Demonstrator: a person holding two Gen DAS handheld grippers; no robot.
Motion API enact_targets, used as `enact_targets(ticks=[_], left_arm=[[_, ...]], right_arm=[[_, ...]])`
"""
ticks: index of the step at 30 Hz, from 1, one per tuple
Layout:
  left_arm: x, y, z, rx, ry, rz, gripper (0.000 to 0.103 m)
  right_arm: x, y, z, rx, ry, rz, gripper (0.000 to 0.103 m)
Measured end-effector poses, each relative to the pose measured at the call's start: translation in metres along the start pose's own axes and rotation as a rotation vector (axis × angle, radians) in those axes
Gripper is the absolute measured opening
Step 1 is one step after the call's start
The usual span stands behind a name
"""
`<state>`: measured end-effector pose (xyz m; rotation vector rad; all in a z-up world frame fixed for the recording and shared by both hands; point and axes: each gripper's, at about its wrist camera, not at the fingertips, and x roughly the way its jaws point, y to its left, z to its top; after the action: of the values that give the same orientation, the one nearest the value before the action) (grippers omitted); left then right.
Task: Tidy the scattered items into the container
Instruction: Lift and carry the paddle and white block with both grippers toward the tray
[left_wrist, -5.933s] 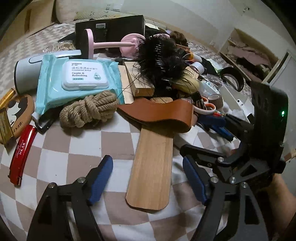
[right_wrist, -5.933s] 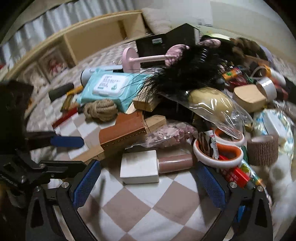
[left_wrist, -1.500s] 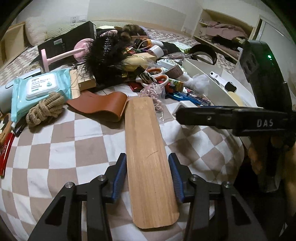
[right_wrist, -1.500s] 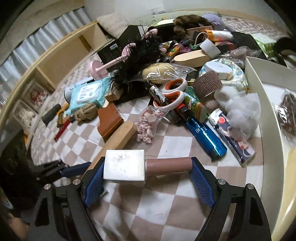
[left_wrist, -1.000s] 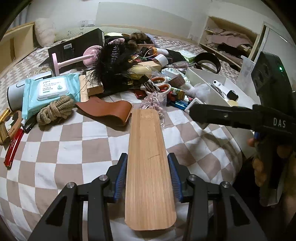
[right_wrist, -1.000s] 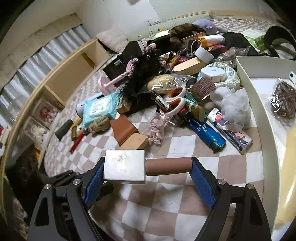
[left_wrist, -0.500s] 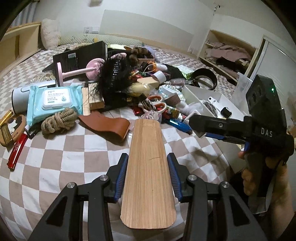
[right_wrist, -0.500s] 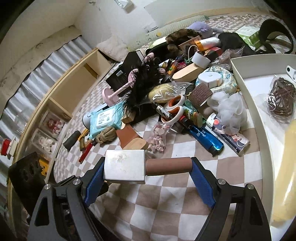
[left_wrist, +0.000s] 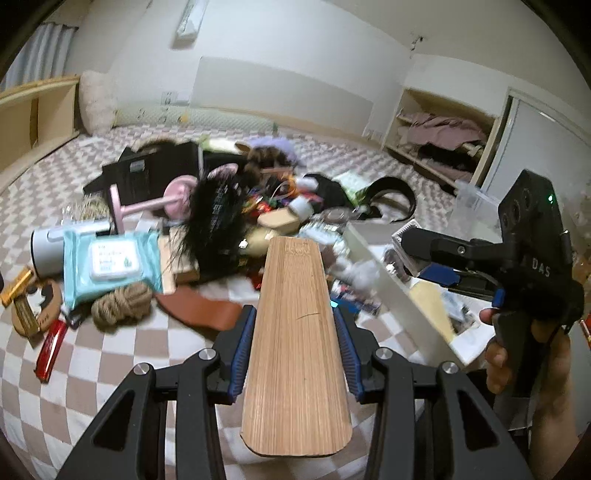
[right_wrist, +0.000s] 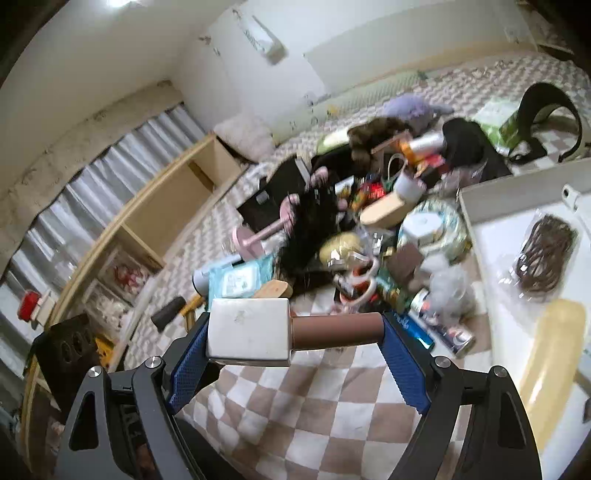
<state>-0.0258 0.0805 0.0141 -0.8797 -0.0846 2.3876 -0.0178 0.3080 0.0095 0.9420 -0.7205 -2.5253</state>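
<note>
1. The left tool (left_wrist: 294, 343) is narrowed onto a wooden board (left_wrist: 293, 332), its blue pads pressing the board's two long edges. The board's long axis runs straight ahead along the fingers, with the rounded end toward the camera and the far end sticking out over the clutter.
2. The right tool (right_wrist: 295, 341) stands wide but is clamped endwise on a small mallet (right_wrist: 288, 332): one pad against the white block head, the other against the end of the brown handle. Its long axis lies crosswise between the fingers.
3. Both things are held clear above the checked bed cover (right_wrist: 306, 402).
4. The white container (right_wrist: 491, 306) lies to the right of both tools, at the right edge of the bed; a coil of brown cord (right_wrist: 546, 258) and a pale yellow piece (right_wrist: 554, 365) already sit inside.
5. The right hand (left_wrist: 524, 354) is judged nearer: the container wall sits just beside its tool, so the mallet needs only a short swing rightward.
6. The board has farther to go, and its length probably wants lining up with the container's long side.
</note>
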Motion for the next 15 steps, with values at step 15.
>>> enact_targets(ticks=[15], left_arm=[[-0.01,-0.071,0.046,0.129,-0.122,-0.122,0.042]], right_arm=[[-0.091,-0.031,0.034,-0.005,-0.182,-0.089,0.087]])
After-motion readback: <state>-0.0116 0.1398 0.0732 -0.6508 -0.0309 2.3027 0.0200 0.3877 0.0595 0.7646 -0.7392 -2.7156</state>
